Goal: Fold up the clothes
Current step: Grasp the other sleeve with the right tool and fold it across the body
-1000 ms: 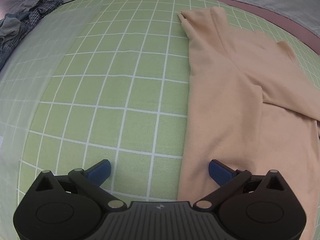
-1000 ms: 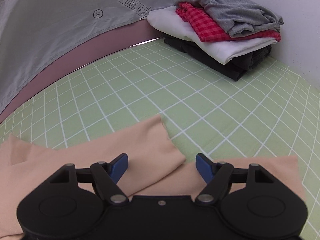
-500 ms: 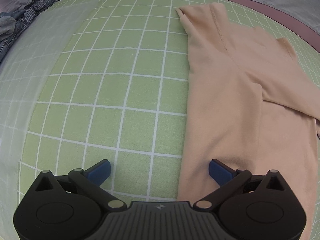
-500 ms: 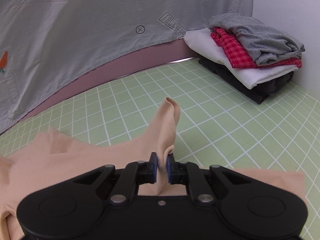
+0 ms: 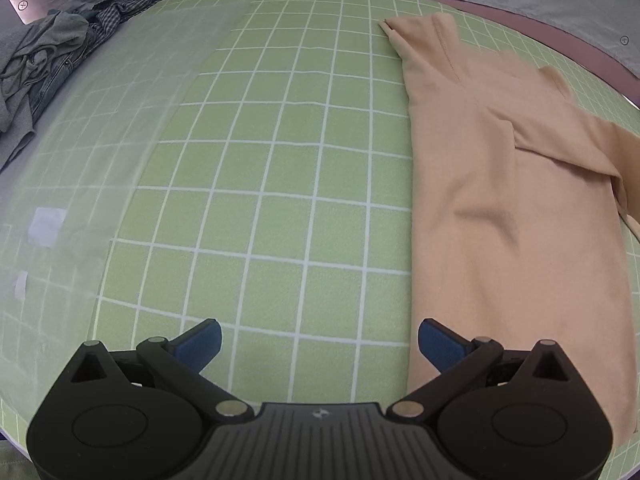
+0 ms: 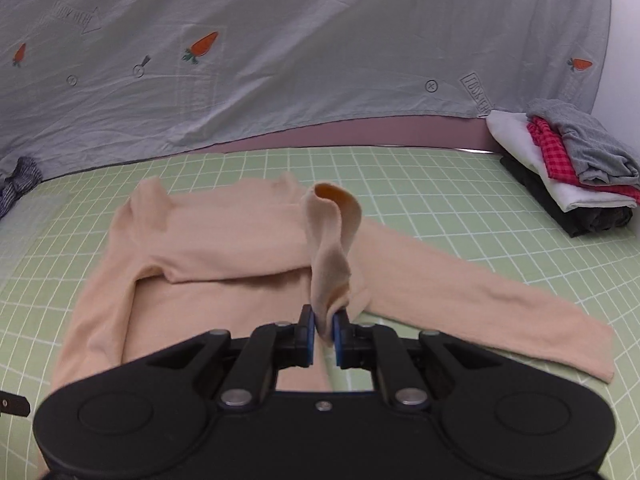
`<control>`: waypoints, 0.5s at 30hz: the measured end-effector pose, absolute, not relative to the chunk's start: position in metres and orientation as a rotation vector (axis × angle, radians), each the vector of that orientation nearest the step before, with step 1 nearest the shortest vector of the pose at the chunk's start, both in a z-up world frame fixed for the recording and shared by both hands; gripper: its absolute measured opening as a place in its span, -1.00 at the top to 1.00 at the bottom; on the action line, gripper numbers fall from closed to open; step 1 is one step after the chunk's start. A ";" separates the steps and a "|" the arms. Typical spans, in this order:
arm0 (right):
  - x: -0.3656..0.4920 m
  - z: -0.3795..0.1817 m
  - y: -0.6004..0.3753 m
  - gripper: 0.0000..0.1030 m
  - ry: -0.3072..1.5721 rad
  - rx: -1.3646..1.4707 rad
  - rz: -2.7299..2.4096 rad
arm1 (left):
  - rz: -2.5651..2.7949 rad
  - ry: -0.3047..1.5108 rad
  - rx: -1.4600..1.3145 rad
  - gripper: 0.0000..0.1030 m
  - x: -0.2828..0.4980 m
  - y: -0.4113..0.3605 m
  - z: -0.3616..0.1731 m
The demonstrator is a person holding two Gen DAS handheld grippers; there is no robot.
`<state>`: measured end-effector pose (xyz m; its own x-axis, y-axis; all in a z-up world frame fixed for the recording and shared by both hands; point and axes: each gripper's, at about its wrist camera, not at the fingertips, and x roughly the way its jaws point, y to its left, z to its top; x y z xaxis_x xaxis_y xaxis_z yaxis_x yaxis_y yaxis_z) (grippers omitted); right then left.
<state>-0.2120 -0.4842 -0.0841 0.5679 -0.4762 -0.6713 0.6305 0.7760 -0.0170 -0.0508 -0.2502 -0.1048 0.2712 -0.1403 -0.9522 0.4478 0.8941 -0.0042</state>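
Pinching a raised sleeve of the peach long-sleeved knit top [image 6: 224,240], the right claw [image 6: 324,334] grips tight; the left claw [image 5: 319,340] gapes wide beside that top on the green gridded mat [image 5: 260,184].

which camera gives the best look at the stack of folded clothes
The right wrist view. The stack of folded clothes sits at the right edge of the green grid mat, with dark, white, red-checked and grey layers visible. The left wrist view does not show the stack, only a loose pile of clothes.
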 end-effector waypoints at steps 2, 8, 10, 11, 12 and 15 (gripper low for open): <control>-0.212 -0.086 -0.460 0.82 0.744 0.219 -0.612 | -0.409 1.244 0.300 -1.00 -0.058 -0.238 -0.105; -0.215 -0.100 -0.414 0.82 0.832 0.208 -0.538 | -0.407 1.268 0.327 -1.00 -0.078 -0.206 -0.107; -0.218 -0.104 -0.407 0.86 0.856 0.225 -0.529 | -0.408 1.270 0.328 -1.00 -0.083 -0.198 -0.106; -0.219 -0.106 -0.405 0.86 0.865 0.233 -0.528 | -0.408 1.270 0.329 -1.00 -0.086 -0.195 -0.105; -0.221 -0.107 -0.403 0.86 0.873 0.242 -0.527 | -0.408 1.269 0.330 -1.00 -0.088 -0.192 -0.104; -0.226 -0.109 -0.399 0.76 0.888 0.266 -0.522 | -0.410 1.262 0.329 -1.00 -0.094 -0.189 -0.101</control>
